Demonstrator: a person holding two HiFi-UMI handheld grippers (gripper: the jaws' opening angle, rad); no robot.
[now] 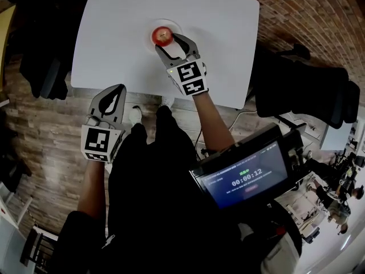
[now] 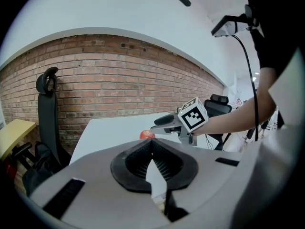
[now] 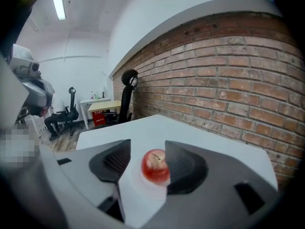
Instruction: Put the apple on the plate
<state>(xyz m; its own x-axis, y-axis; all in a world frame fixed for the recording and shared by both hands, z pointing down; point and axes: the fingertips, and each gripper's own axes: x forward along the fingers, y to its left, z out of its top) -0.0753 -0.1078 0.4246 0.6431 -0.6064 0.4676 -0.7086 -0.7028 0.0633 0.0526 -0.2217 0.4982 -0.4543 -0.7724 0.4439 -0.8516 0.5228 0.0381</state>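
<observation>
Head view: apple (image 1: 162, 36) on plate (image 1: 151, 25); right gripper (image 1: 168, 43) at its 5 o'clock, jaws apart, empty | Left gripper view: left gripper (image 2: 152, 143) closed on nothing | Right gripper view: apple framed between the jaws; risk: a jaw clipping it could roll it off.

We read only one thing: the timer "00:00:12" on the dark screen (image 1: 245, 178), lower right of the head view.
</observation>
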